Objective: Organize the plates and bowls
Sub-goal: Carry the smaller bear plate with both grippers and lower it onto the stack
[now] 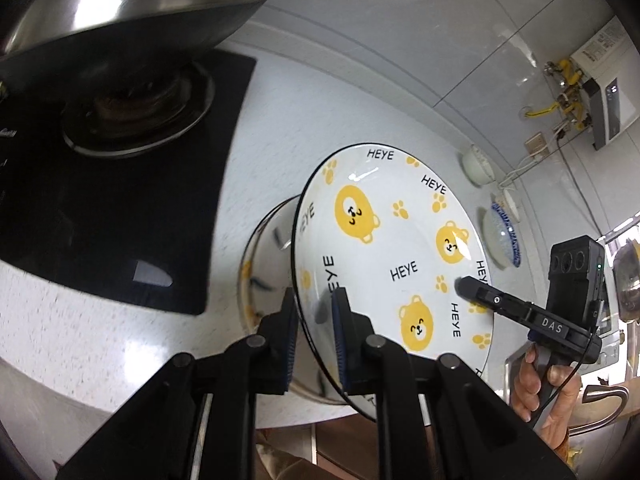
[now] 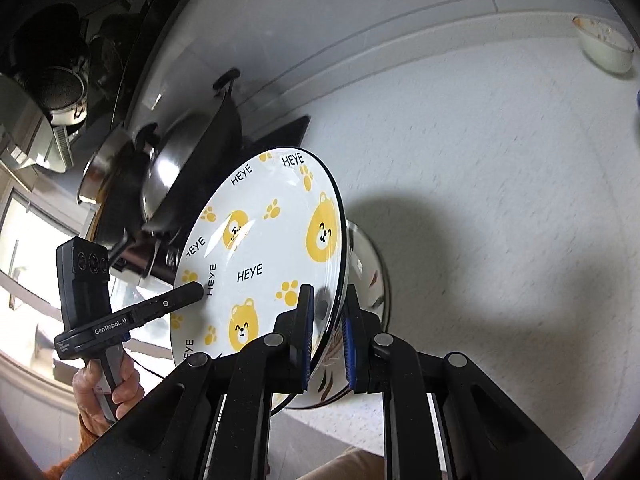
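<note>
Item 1: round white ceramic plate w/ yellow bear faces, paw prints and "HEYE" lettering [image 1: 394, 248]. I have it pinched at opposite rim edges, lifted and tilted above the speckled white bench [image 2: 500, 184].
L claw [image 1: 316, 332]: pads clamped on the plate's near rim.
R claw [image 2: 326, 332]: same, clamped on its own side of the rim.
Item 2: second white dish w/ dark and orange marks [image 1: 264, 264], sits on the bench directly under the plate; likely the stack target.
Item 3: white bowl w/ food residue [image 2: 606, 48], far end of bench, untouched.
Item 4: blue-patterned dish [image 1: 502, 236], leaning near wall, untouched.
Item 5: steel wok lid [image 1: 132, 4] on the hob, not my job.
Status: I judge early-to-mid; one plate in transit, at least two pcs left to gather.
</note>
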Available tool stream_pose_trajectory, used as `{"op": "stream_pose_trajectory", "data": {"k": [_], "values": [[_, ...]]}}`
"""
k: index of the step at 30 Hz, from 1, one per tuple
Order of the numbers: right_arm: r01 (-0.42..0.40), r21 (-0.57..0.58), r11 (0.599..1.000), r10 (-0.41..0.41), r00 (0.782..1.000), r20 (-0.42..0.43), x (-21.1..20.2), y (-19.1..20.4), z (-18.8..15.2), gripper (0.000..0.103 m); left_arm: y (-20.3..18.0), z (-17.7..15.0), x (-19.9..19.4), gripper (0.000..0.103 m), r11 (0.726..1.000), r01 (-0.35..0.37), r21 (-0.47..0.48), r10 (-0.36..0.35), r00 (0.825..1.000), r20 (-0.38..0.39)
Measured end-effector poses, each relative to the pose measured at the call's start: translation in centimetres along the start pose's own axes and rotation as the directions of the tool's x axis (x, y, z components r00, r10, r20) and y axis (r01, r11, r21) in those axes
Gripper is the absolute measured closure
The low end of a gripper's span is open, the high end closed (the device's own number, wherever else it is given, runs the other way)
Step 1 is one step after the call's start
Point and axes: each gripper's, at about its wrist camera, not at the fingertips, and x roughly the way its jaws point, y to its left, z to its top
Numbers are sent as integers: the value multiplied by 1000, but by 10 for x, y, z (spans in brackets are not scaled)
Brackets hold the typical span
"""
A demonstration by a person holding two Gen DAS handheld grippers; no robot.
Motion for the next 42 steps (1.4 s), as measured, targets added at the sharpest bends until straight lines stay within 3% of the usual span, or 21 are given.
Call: {"op": "stream_pose_trajectory", "data": {"k": [8, 16, 23, 26, 28, 32, 37, 42], "values": [[14, 39, 999, -11, 996, -87, 44, -12, -17, 90, 34, -8, 21, 89, 1000, -11, -26, 10, 999, -46], [24, 60, 998, -18, 994, -105, 46, -17, -19, 89, 30, -1, 33, 89, 998, -55, 32, 57, 995, -78], [73, 70, 995, -66, 993, -96, 42, -13, -17, 86, 14, 6, 22, 90, 988, -91, 123, 95, 995, -25], [81, 73, 994, -76, 994, -75, 36, -12, -15, 82, 6, 8, 15, 90, 980, -114, 162, 116, 993, 1], [96, 65, 993, -91, 993, -70, 34, -9, -14, 71, 4, 8, 11, 90, 977, -125, 173, 123, 992, 20], [112, 45, 993, -109, 992, -65, 33, -4, -17, 67, 1, 7, 0, 90, 979, -108, 173, 100, 993, 57], [132, 4, 991, -132, 991, -33, 23, 7, -15, 58, -4, 12, -24, 90, 985, -28, 171, 6, 992, 124], [152, -21, 988, -151, 988, 44, -3, 14, -11, 44, -16, 17, -48, 90, 978, 112, 176, -143, 974, 178]]}}
